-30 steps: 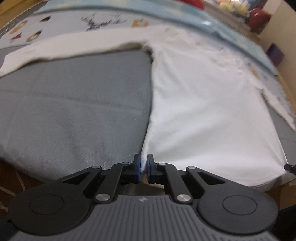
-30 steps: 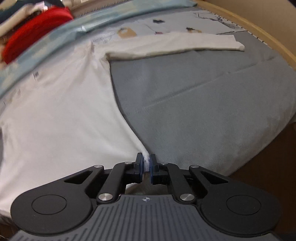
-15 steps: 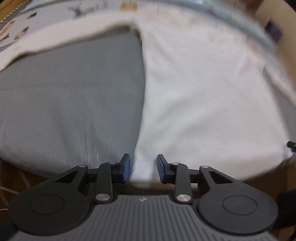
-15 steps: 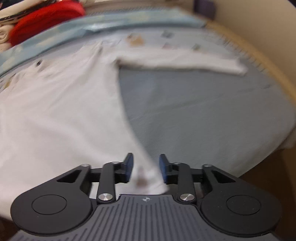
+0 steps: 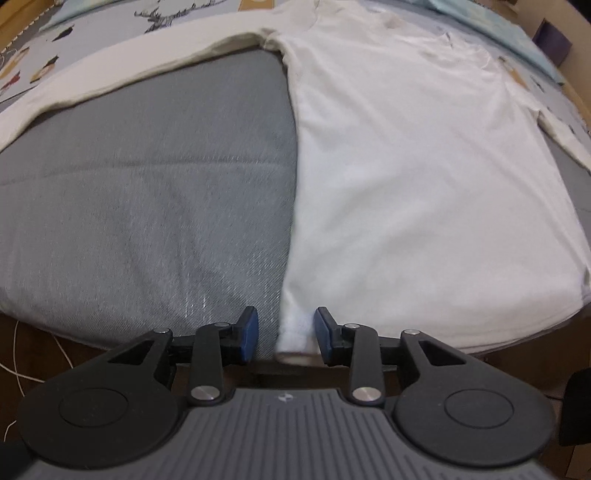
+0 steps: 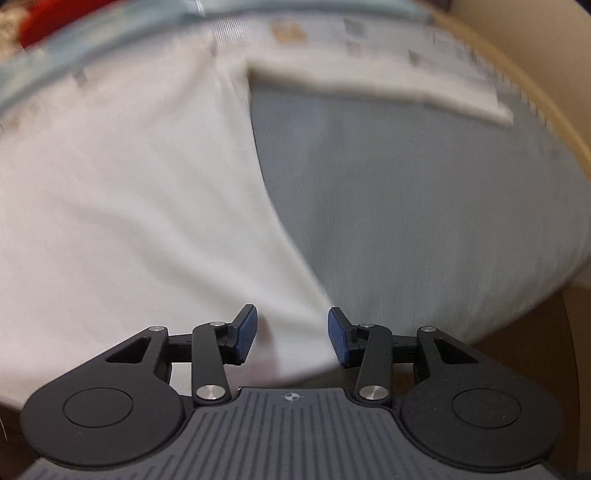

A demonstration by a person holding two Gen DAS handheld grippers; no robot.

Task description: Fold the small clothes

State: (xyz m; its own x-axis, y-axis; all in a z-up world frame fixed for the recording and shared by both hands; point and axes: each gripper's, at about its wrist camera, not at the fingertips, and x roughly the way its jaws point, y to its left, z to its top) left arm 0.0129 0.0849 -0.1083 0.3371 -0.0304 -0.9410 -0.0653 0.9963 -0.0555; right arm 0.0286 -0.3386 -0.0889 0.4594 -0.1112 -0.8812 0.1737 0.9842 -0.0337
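A white long-sleeved shirt (image 5: pixel 413 177) lies spread flat on a grey cushion (image 5: pixel 147 206), sleeves stretched out to both sides. My left gripper (image 5: pixel 285 330) is open at the shirt's near left hem corner, which lies loose between its blue pads. In the right wrist view the same shirt (image 6: pixel 129 192) fills the left half, and its right sleeve (image 6: pixel 388 86) runs across the top. My right gripper (image 6: pixel 291 332) is open over the near right hem corner. That view is blurred.
The grey cushion (image 6: pixel 424 206) ends at a near edge with brown floor below. A printed light-blue cloth (image 5: pixel 55 48) lies behind the shirt. A red item (image 6: pixel 40 18) sits at the far left. A tan rim (image 6: pixel 546 122) curves on the right.
Both grippers were shut on the shirt's hem corners a second ago. Both have opened and let the hem drop onto the cushion. The right gripper is still moving.
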